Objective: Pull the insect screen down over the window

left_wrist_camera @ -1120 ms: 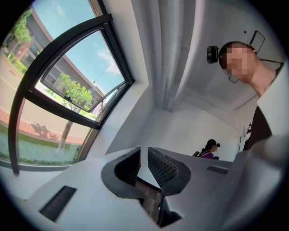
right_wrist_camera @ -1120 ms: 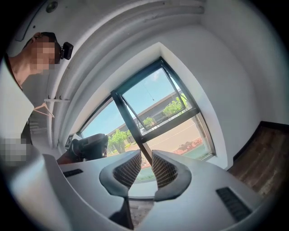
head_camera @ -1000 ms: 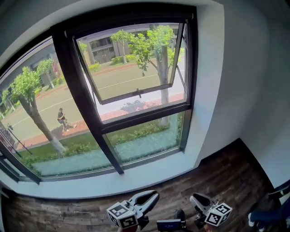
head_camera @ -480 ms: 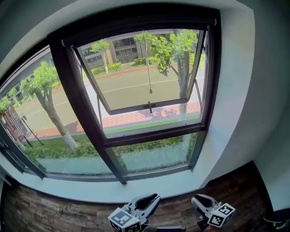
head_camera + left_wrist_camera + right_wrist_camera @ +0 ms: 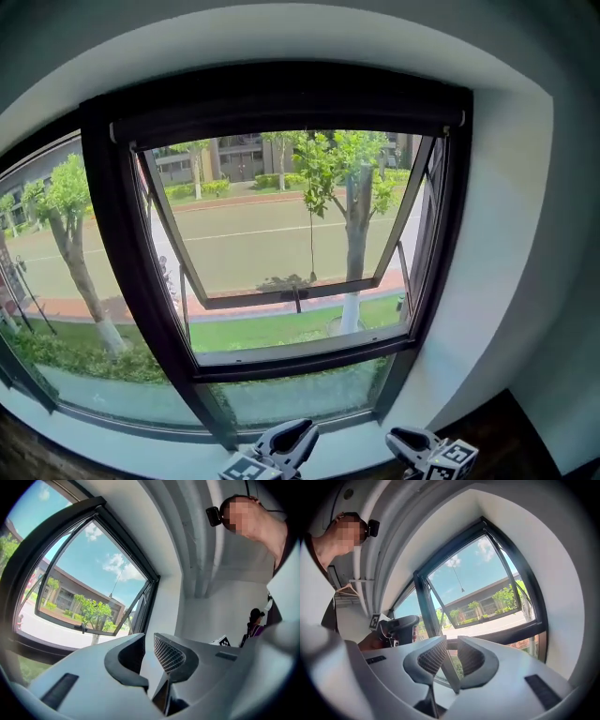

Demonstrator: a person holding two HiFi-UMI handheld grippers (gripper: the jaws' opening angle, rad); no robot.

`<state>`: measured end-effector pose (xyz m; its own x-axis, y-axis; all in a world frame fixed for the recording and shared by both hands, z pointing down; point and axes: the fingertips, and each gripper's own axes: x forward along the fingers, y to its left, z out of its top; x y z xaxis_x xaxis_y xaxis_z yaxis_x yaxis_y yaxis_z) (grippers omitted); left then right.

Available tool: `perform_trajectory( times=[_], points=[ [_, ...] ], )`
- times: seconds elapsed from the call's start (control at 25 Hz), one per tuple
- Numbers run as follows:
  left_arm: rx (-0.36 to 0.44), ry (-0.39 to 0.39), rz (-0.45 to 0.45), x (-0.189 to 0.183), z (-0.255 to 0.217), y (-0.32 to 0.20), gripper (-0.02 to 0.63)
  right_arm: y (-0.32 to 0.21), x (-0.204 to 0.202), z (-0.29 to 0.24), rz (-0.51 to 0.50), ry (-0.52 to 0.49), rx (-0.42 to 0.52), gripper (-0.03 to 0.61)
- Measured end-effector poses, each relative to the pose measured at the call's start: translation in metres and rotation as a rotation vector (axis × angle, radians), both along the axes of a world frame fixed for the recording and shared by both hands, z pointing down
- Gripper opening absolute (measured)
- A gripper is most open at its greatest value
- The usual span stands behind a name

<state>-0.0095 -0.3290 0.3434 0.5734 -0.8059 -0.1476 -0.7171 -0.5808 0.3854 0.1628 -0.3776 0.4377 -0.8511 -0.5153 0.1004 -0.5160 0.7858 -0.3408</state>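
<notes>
1. Insect screen [image 5: 281, 111] is sitting rolled up in the dark housing along the top of the window frame [image 5: 148, 272], not drawn down over the opening. Its thin pull cord [image 5: 311, 211] is hanging down the middle of the opening, with its end just above the lower rail of the sash.
2. At the left, a fixed pane [image 5: 66, 309] is showing a tree and a road outside.
3. In the middle, the sash [image 5: 281, 293] is standing swung outward at its bottom edge.
4. Low in the head view, the left gripper [image 5: 302, 431] is pointing toward the window, well below the cord. Its jaws are standing moderately apart with nothing between them.
5. Near it on the right, the right gripper [image 5: 398, 437] is pointing the same way. Its jaws are standing a narrow gap apart, gripping nothing.
6. At the far right, a white wall [image 5: 511, 281] is flanking the frame.
</notes>
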Motion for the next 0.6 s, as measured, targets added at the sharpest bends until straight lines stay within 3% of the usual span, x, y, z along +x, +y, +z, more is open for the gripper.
perform_trajectory(
  times=[0.16,0.32,0.6],
  points=[
    [0.039,0.121,0.041,-0.034,-0.014,-0.047,0.049,-0.037,-0.024,-0.032,0.011,-0.074,0.006,0.074],
    [0.106,0.119,0.097,-0.054,-0.037,-0.09,0.049,-0.076,-0.039,-0.073,0.024,-0.116,0.066,0.074],
    [0.005,0.209,0.093,-0.07,-0.037,-0.132,0.049,-0.129,-0.049,-0.107,0.004,-0.166,0.035,0.074]
  ],
)
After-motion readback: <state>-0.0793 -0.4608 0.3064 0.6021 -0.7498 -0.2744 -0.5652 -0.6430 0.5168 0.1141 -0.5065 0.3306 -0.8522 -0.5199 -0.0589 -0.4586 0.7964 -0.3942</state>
